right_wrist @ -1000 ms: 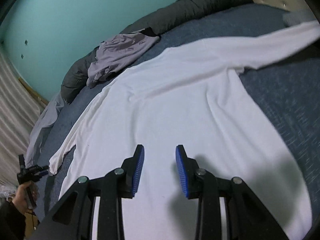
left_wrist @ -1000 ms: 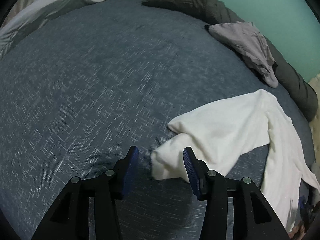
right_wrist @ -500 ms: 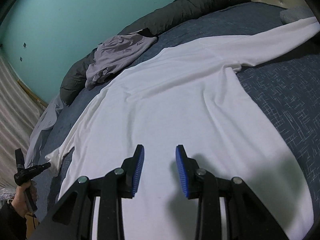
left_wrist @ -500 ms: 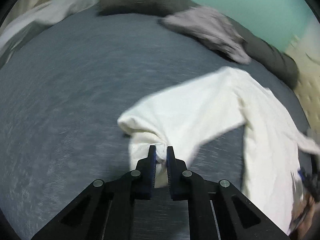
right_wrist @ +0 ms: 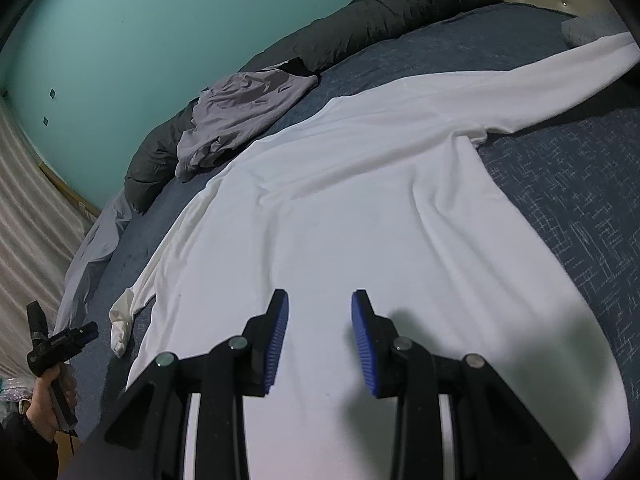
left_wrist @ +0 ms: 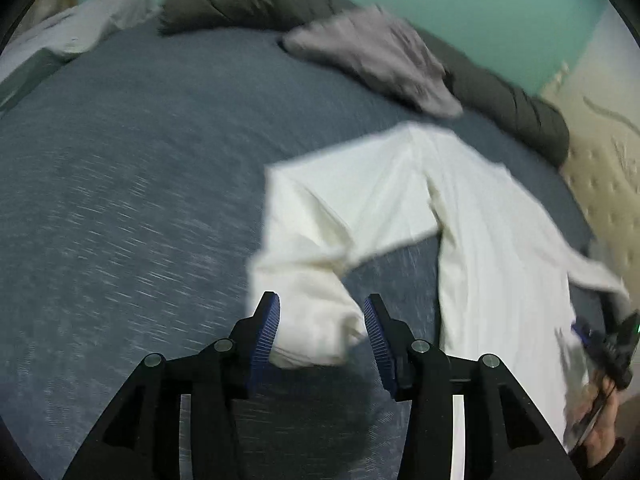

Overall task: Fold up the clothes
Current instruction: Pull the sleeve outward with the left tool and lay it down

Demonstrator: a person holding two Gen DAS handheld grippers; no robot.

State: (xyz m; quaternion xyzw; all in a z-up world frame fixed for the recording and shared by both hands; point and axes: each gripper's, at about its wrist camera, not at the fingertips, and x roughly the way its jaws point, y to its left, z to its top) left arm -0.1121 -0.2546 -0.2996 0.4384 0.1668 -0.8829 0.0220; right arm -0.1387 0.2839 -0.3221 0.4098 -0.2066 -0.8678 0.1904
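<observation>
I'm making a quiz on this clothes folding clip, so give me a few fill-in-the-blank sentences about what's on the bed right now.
1. The white long-sleeved shirt lies spread on a ____ bedcover.
2. The crumpled garment resting against the dark rolled duvet is ____ in colour.
3. The wall behind the bed is painted ____.
4. The sleeve cuff lies between the fingers of the ____ gripper.

Missing words: blue; grey; green; left

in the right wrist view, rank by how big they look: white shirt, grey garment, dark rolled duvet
1. white shirt, largest by far, though it lies nearest the camera
2. dark rolled duvet
3. grey garment, smallest; it partly overlies the duvet, which hides some of it
</observation>
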